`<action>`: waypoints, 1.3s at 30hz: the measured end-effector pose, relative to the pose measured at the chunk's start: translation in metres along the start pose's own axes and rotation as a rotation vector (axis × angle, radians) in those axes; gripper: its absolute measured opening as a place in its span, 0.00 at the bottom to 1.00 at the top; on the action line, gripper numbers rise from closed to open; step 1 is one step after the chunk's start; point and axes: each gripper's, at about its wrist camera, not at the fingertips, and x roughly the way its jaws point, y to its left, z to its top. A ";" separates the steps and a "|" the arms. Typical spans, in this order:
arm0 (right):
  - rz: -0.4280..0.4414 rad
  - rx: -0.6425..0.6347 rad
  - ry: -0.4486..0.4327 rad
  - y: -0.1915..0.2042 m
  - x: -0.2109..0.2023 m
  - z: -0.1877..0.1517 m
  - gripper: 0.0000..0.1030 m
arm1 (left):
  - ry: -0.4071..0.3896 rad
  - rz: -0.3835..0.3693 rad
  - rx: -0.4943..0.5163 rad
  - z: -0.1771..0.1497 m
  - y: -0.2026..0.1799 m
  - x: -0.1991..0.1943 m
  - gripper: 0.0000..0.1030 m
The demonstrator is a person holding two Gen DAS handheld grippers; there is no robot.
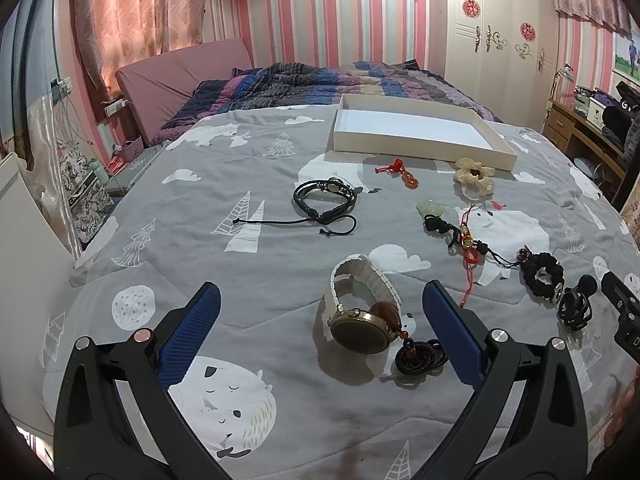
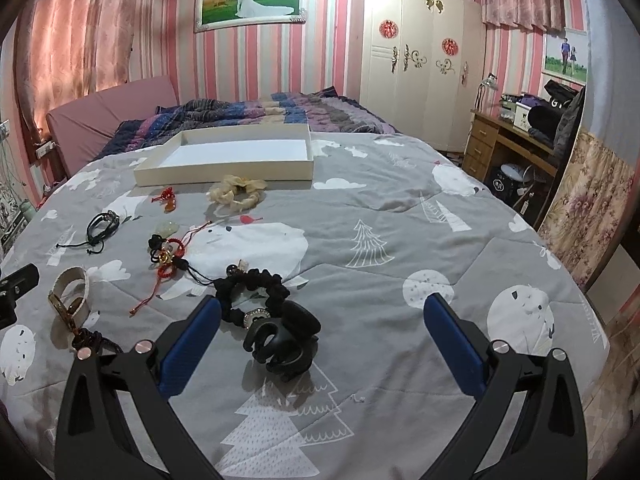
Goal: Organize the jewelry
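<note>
- On the bed, grey bedspread (image 1: 248,280) with bear-and-tree print; jewelry scattered over its middle, nothing in either tool's grip.
- Left gripper (image 1: 322,322): fingers spread wide, empty. White-strap watch (image 1: 362,312) lies between them, closer to the right finger; dark beaded cord (image 1: 420,354) touching the watch.
- Right gripper (image 2: 322,324): fingers spread wide, empty. Black claw clip (image 2: 286,340) sits between them, near the left finger; black scrunchie (image 2: 256,296) just beyond, touching the clip.
- White tray (image 1: 420,150) toward the far side of the bed, just before the rumpled striped quilt (image 1: 304,84); interior bare white.
- Just in front of the tray's near wall: cream scrunchie (image 1: 474,176), red-knot amber charm (image 1: 402,172).
- Mid-bed: black cord bracelet (image 1: 324,200); pale jade pendant (image 1: 430,208) with red-and-black tassel charms (image 1: 468,244) trailing toward the black scrunchie.
</note>
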 end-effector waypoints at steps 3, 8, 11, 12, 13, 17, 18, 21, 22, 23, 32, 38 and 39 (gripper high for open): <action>-0.002 0.002 0.008 -0.001 0.001 0.000 0.98 | 0.001 -0.001 0.000 0.000 0.000 0.001 0.97; -0.001 0.001 0.028 0.000 0.005 -0.002 0.98 | 0.000 -0.002 0.005 -0.001 -0.001 0.001 0.97; 0.004 0.006 0.032 0.000 0.005 -0.002 0.98 | 0.000 -0.002 0.006 -0.001 -0.001 0.001 0.97; 0.000 0.007 0.031 -0.001 0.005 -0.002 0.98 | 0.000 -0.001 0.005 -0.001 -0.001 0.001 0.97; -0.003 0.010 0.031 -0.001 0.005 -0.002 0.98 | 0.001 0.000 0.005 -0.001 -0.002 0.001 0.97; 0.005 0.018 0.036 -0.003 0.006 -0.002 0.98 | 0.001 -0.001 0.005 -0.001 -0.002 0.001 0.97; 0.006 0.018 0.038 -0.003 0.006 -0.002 0.98 | 0.001 -0.001 0.005 -0.001 -0.002 0.001 0.97; 0.015 0.022 0.043 -0.004 0.006 -0.001 0.98 | 0.003 -0.002 0.007 -0.001 -0.002 0.002 0.97; 0.019 0.022 0.044 -0.004 0.007 -0.001 0.98 | 0.005 -0.002 0.007 -0.001 -0.002 0.002 0.97; 0.022 0.022 0.044 -0.003 0.007 -0.001 0.98 | 0.006 -0.002 0.008 -0.001 -0.002 0.003 0.97; 0.046 0.015 0.053 0.000 0.008 -0.002 0.98 | 0.012 -0.007 0.006 -0.001 -0.002 0.005 0.97; 0.057 0.011 0.055 0.002 0.008 -0.001 0.98 | 0.016 -0.006 0.005 -0.001 -0.002 0.005 0.97; 0.057 0.010 0.056 0.003 0.008 -0.001 0.98 | 0.016 -0.006 0.004 -0.001 -0.001 0.005 0.97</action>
